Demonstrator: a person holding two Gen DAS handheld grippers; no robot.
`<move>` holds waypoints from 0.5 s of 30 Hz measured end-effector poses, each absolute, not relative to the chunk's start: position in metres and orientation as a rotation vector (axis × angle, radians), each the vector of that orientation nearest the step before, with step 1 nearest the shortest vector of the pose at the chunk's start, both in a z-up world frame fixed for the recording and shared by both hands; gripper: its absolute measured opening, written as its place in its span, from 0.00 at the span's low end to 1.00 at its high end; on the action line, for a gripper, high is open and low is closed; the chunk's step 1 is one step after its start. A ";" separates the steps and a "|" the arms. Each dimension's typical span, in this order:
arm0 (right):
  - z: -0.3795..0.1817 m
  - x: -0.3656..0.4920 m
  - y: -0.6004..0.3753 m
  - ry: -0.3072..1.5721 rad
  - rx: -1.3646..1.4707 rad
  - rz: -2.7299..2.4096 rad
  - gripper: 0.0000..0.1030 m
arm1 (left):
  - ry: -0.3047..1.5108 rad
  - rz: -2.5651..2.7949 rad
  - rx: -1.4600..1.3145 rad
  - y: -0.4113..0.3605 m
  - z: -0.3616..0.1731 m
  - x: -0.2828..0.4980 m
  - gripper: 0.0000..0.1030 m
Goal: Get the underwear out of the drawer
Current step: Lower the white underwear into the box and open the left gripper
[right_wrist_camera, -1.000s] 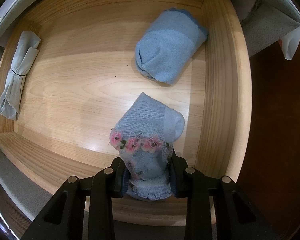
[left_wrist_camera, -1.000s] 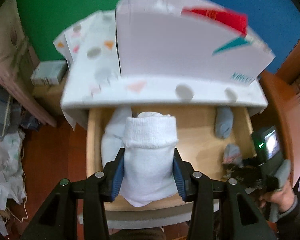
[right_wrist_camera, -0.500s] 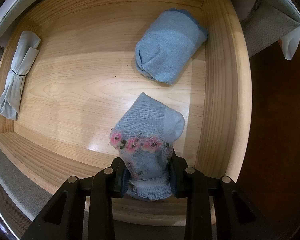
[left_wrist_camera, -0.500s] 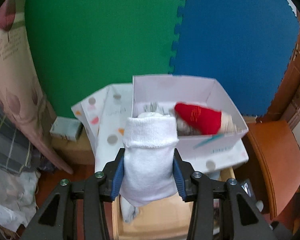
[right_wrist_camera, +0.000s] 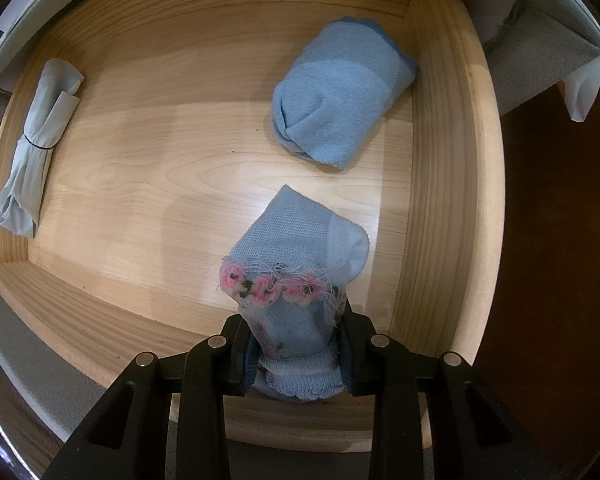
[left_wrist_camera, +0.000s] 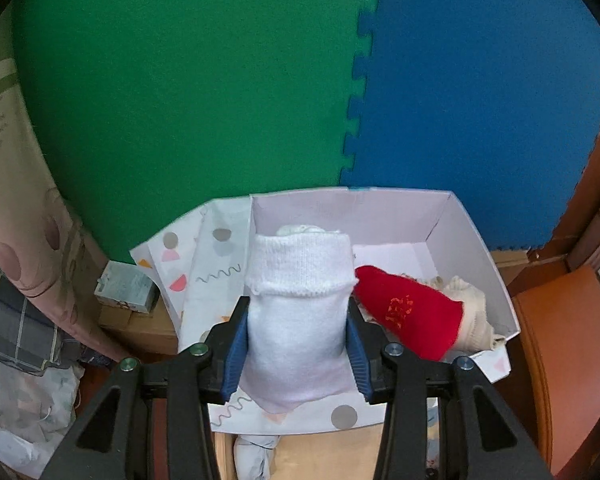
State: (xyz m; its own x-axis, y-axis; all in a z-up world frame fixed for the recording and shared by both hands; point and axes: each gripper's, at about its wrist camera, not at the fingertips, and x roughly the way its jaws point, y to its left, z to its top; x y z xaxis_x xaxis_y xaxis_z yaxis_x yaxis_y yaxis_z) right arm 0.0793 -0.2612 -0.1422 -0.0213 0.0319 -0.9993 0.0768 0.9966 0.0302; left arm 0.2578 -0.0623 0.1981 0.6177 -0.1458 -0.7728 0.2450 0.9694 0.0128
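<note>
**White bundle lifted clear of drawer, now over the box; right gripper waiting on its grasp**

Change: a second ago the left gripper (left_wrist_camera: 296, 344) held the white folded bundle (left_wrist_camera: 298, 316) low over the open drawer, with the box wall rising in front of it. Now the same bundle hangs in front of the white box (left_wrist_camera: 476, 240), with the box's inside in view. The grip has not altered: blue pads pressed on both flanks, jaws partly apart around the cloth. Judgement: this piece is out of the drawer and about ready to be dropped in the box.

Right gripper (right_wrist_camera: 296, 356): no change in place or grip. It is clamped tight on the light-blue knit piece with pink floral trim (right_wrist_camera: 296, 276), pointing straight down. The far end of the piece looks to rest on the drawer floor, near the front right corner. Not yet lifted out.

Containers, left to right:
- Drawer (right_wrist_camera: 452, 200), pale wood: a grey-white rolled piece (right_wrist_camera: 36, 152) tied with a dark band against the left wall; a blue folded bundle (right_wrist_camera: 340, 96) at the back right corner, touching the right wall; the gripped floral piece in front of it.
- White box, on the patterned top above the drawer: a red piece (left_wrist_camera: 408, 312) with orange marking, lying over a cream cloth (left_wrist_camera: 472, 312) at its right side.
</note>
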 end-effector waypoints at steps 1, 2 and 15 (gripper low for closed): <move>-0.142 0.080 -0.261 1.592 0.084 -0.036 0.27 | 0.889 -0.222 0.129 -0.065 0.192 0.261 0.43; -0.142 0.079 -0.261 1.593 0.085 -0.036 0.27 | 0.903 -0.216 0.139 -0.068 0.184 0.265 0.43; -0.142 0.079 -0.260 1.593 0.085 -0.040 0.28 | 0.984 -0.165 0.218 -0.080 0.132 0.286 0.47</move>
